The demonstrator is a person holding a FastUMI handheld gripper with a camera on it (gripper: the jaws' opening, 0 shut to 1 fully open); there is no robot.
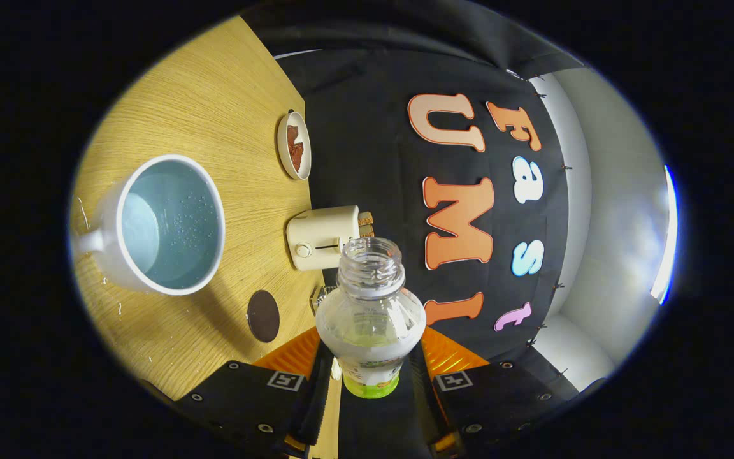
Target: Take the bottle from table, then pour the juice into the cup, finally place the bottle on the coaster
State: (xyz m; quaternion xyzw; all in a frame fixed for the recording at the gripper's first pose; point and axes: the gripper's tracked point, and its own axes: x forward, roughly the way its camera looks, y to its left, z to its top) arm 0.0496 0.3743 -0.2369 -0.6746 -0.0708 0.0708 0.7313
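Tabletop (pixel 214 95) tilted | hand-held gripper (pixel 370 376) pinching uncapped bottle (pixel 370 319) | cup (pixel 169 223) holds liquid, pouring likely done | coaster (pixel 263 315) beside cup, placing left

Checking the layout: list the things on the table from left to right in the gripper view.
Cup → coaster → small dish → toaster. The gripper is shut on the bottle.
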